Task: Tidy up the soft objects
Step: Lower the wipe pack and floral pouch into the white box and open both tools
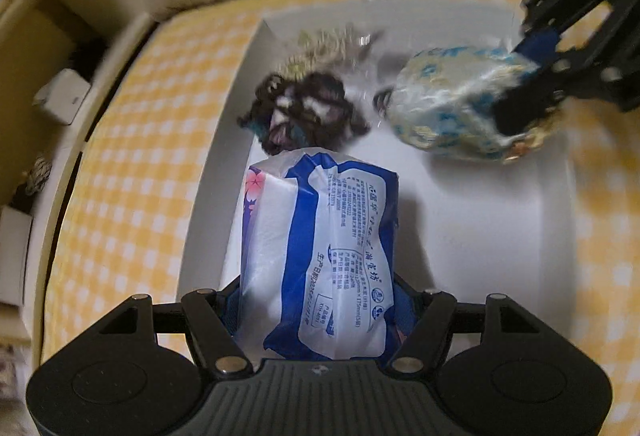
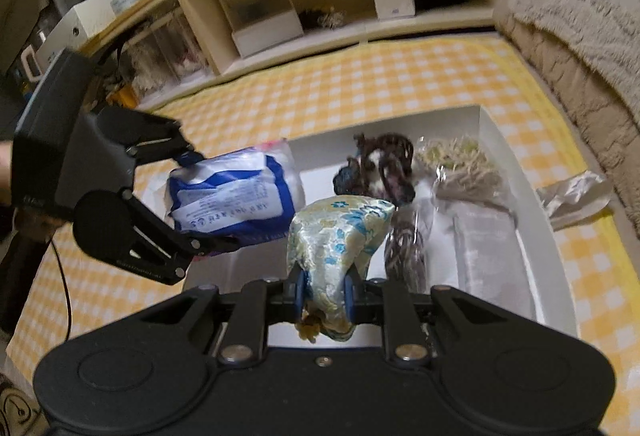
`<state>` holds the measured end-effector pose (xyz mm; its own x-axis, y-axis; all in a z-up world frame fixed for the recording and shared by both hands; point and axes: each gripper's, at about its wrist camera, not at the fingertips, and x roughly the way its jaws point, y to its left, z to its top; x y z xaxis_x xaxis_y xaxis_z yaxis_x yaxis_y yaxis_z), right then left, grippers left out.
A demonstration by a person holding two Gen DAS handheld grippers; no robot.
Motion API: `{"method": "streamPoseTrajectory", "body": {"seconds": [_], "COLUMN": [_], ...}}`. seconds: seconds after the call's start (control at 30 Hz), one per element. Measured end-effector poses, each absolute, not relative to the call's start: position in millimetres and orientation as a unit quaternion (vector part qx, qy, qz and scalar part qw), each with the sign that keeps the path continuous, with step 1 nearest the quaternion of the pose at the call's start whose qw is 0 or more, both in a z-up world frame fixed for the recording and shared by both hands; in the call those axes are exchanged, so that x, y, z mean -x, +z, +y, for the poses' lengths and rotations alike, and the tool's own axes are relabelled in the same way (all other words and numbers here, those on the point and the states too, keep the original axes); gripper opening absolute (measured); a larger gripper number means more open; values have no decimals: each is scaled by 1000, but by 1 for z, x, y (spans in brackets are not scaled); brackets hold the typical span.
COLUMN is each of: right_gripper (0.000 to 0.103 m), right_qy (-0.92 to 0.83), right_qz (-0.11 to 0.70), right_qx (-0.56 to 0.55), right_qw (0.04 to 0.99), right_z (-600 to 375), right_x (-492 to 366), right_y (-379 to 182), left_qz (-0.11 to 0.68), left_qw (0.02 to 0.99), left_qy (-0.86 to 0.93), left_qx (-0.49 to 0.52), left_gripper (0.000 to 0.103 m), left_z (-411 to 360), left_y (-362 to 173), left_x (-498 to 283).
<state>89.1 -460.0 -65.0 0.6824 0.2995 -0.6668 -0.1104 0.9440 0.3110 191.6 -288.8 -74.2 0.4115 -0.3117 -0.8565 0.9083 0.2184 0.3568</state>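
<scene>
The tissue pack, clamped in the left claw, hangs over the box's near left corner. The brocade pouch, pinched in the nearly closed right claw, hangs mid-box. Lower each onto bare floor (clear of the dark bundle at the far edge), then release.

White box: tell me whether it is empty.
Not empty. The white box holds a dark yarn bundle and a bag of pale strands.
</scene>
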Motion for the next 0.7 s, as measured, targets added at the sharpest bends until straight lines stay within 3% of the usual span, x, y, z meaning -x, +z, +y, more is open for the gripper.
{"method": "streamPoseTrajectory", "body": {"seconds": [0.43, 0.7], "right_gripper": [20, 27], "right_qy": [141, 114], "right_qz": [423, 441], "right_qx": [-100, -79], "right_qw": [889, 887], "right_z": [-455, -459], "right_x": [-102, -107], "right_y": [-93, -105], "left_qz": [328, 331], "left_qw": [670, 700], "left_qy": [-412, -397], "left_qx": [-523, -492], "left_gripper": [72, 91], "left_z": [-314, -305], "left_y": [-113, -121], "left_x": [-247, -259]}}
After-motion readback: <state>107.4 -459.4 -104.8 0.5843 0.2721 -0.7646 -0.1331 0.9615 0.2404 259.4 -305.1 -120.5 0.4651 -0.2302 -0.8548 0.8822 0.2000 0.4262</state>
